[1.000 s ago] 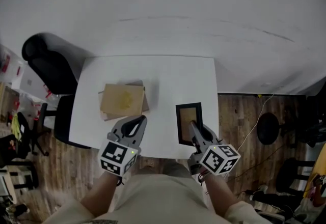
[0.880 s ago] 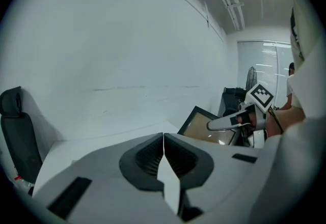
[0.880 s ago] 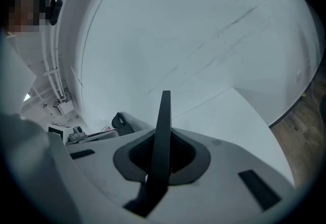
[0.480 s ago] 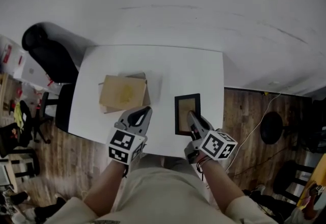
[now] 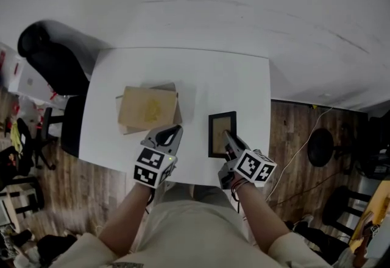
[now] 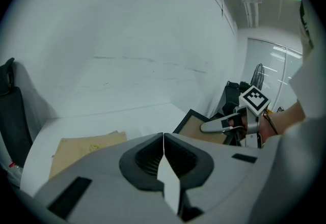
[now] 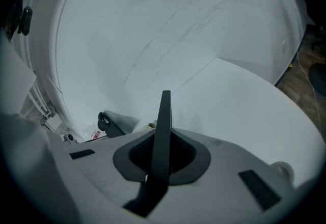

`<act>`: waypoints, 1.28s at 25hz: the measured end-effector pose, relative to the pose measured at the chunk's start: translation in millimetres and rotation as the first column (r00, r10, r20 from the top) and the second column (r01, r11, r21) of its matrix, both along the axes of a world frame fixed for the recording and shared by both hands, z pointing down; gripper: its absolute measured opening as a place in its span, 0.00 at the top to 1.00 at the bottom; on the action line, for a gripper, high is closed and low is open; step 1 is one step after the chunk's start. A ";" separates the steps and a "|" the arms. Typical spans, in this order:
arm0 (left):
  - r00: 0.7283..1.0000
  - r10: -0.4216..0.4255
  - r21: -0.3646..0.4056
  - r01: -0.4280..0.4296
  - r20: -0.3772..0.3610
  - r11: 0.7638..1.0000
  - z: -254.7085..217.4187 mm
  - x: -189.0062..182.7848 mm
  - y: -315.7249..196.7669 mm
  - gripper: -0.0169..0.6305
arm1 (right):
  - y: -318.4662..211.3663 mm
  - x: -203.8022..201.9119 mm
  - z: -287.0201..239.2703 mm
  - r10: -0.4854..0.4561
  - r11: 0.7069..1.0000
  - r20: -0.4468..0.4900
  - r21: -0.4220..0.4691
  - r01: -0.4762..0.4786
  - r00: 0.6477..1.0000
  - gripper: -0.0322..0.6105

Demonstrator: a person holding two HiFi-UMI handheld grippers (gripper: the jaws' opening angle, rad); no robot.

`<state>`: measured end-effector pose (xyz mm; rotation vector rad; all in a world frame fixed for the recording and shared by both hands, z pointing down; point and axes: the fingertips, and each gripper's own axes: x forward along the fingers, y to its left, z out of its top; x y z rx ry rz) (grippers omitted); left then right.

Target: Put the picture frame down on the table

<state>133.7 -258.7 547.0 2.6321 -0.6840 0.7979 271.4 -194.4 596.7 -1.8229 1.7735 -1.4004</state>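
The picture frame [image 5: 222, 133], black-edged with a tan middle, sits over the front right part of the white table [image 5: 225, 78]. My right gripper [image 5: 227, 138] is shut on its near edge. In the right gripper view the frame [image 7: 164, 131] stands edge-on between the jaws. From the left gripper view the frame [image 6: 204, 129] slopes a little with the right gripper [image 6: 220, 125] on it; I cannot tell whether it touches the table. My left gripper [image 5: 171, 134] is shut with nothing in it, just in front of the cardboard.
A flat stack of brown cardboard [image 5: 148, 108] lies on the left half of the table. A black office chair [image 5: 52, 66] stands at the table's left corner. Wooden floor, a cable and stools [image 5: 320, 148] lie to the right.
The head view has shifted. The right gripper and the frame have edged a little farther in from the table's front edge. The left gripper stays shut beside the cardboard.
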 end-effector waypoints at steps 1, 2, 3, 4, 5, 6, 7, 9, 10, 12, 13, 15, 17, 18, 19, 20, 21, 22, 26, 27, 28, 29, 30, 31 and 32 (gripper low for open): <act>1.000 0.007 -0.011 -0.007 0.005 1.000 5.9 -1.8 -1.3 0.94 | -0.3 -2.4 4.2 0.000 1.000 -0.001 -0.009 0.000 1.000 0.87; 1.000 0.013 -0.022 -0.013 0.007 1.000 10.8 -2.8 -2.1 0.94 | -0.6 -4.6 7.9 0.000 1.000 -0.005 -0.017 0.000 1.000 0.87; 1.000 0.019 -0.032 -0.019 0.009 0.999 15.6 -3.7 -2.3 0.94 | -1.1 -6.8 10.7 -0.001 1.000 -0.012 -0.025 0.000 1.000 0.87; 1.000 0.025 -0.042 -0.025 0.013 0.999 20.7 -4.8 -2.1 0.94 | -1.6 -9.3 13.3 -0.003 1.000 -0.020 -0.031 0.003 1.000 0.87; 0.999 0.031 -0.053 -0.030 0.018 0.998 26.0 -6.2 -1.6 0.94 | -2.1 -12.1 16.1 -0.007 0.999 -0.025 -0.038 0.006 1.000 0.87; 0.999 0.036 -0.064 -0.034 0.022 0.997 31.0 -7.7 -1.2 0.94 | -2.7 -15.0 19.4 -0.010 0.999 -0.027 -0.044 0.009 1.000 0.87; 0.999 0.041 -0.075 -0.039 0.025 0.996 35.5 -9.0 -0.9 0.94 | -3.4 -17.8 23.1 -0.013 0.999 -0.027 -0.052 0.012 1.000 0.87; 0.998 0.053 -0.098 -0.049 0.032 0.994 41.9 -10.1 0.0 0.94 | -5.2 -22.4 31.1 -0.018 0.997 -0.024 -0.070 0.016 1.000 0.87; 0.998 0.059 -0.109 -0.055 0.036 0.993 44.3 -9.9 0.6 0.94 | -6.0 -24.1 35.3 -0.019 0.997 -0.022 -0.081 0.017 1.000 0.87; 0.996 0.076 -0.124 -0.070 0.044 0.990 53.0 -10.1 2.4 0.94 | -7.0 -27.1 43.3 -0.012 0.995 -0.009 -0.097 0.011 1.000 0.87; 0.995 0.086 -0.132 -0.080 0.046 0.988 57.7 -9.9 4.0 0.94 | -7.9 -29.2 46.6 -0.003 0.995 0.010 -0.097 0.004 1.000 0.87; 0.994 0.104 -0.155 -0.097 0.043 0.983 62.1 -7.6 8.1 0.94 | -9.5 -33.7 52.8 0.019 0.996 0.051 -0.092 -0.014 0.998 0.87; 0.992 0.115 -0.171 -0.107 0.042 0.979 62.4 -5.7 10.7 0.94 | -9.7 -37.0 60.4 0.031 0.995 0.057 -0.097 -0.025 0.998 0.87; 0.992 0.118 -0.176 -0.108 0.043 0.978 63.5 -5.9 11.2 0.94 | -9.6 -38.4 64.7 0.031 0.994 0.051 -0.104 -0.025 0.998 0.87; 0.992 0.119 -0.181 -0.109 0.044 0.977 65.0 -6.3 11.2 0.94 | -9.8 -39.9 68.7 0.029 0.994 0.047 -0.109 -0.023 0.998 0.87; 0.991 0.122 -0.185 -0.112 0.046 0.976 66.6 -6.8 11.2 0.94 | -10.4 -41.3 72.2 0.026 0.993 0.043 -0.114 -0.021 0.999 0.87; 0.991 0.128 -0.186 -0.117 0.050 0.976 68.3 -7.3 11.5 0.94 | -10.7 -42.8 75.9 0.021 0.993 0.035 -0.121 -0.016 0.999 0.87; 0.989 0.136 -0.187 -0.123 0.056 0.975 70.4 -7.9 12.6 0.94 | -10.3 -44.4 80.0 0.011 0.991 0.016 -0.132 -0.009 1.000 0.87; 0.986 0.151 -0.205 -0.133 0.073 0.970 80.0 -11.8 23.0 0.94 | -1.6 -48.0 96.4 -0.050 0.979 -0.112 -0.200 0.027 0.992 0.82; 0.986 0.150 -0.212 -0.132 0.072 0.968 81.4 -12.5 24.9 0.94 | -0.8 -47.1 98.7 -0.059 0.977 -0.136 -0.210 0.030 0.989 0.79; 0.986 0.151 -0.217 -0.132 0.071 0.967 82.5 -12.9 26.6 0.94 | -0.9 -45.9 100.4 -0.068 0.976 -0.156 -0.215 0.033 0.986 0.78; 0.985 0.154 -0.220 -0.135 0.072 0.966 83.7 -13.3 28.3 0.94 | -1.4 -44.9 102.1 -0.078 0.975 -0.177 -0.218 0.038 0.981 0.77; 0.985 0.158 -0.222 -0.138 0.073 0.965 84.9 -14.0 29.9 0.94 | -2.0 -43.9 104.0 -0.095 0.974 -0.206 -0.221 0.048 0.974 0.75; 0.984 0.161 -0.225 -0.141 0.075 0.964 86.4 -14.8 31.1 0.94 | -2.3 -42.9 106.6 -0.117 0.971 -0.240 -0.230 0.061 0.964 0.72; 0.983 0.164 -0.226 -0.143 0.078 0.964 87.7 -15.7 31.7 0.94 | -2.4 -41.5 109.9 -0.144 0.966 -0.273 -0.248 0.075 0.951 0.68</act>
